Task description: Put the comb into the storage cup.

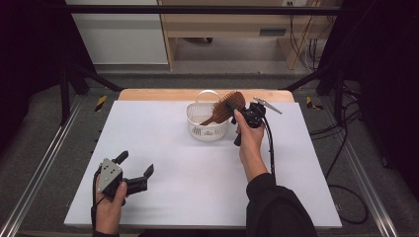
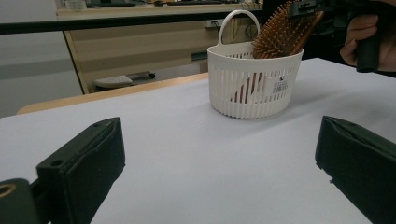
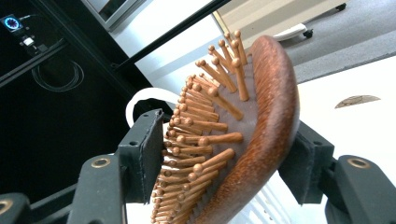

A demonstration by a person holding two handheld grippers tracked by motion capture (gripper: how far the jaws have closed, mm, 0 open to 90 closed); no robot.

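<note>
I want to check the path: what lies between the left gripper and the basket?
Nothing: the high view shows bare white table between the left gripper and the basket; the left gripper view shows the same.

My left gripper (image 1: 134, 168) is black, with a grey three-cornered plate (image 1: 110, 173) fixed by dark screws on top of its body and a black cable behind. My right gripper (image 3: 229, 163) has black, flat-padded jaws with brass-coloured screws at their bases. A black sleeve (image 1: 276, 210) covers my right forearm.
</note>
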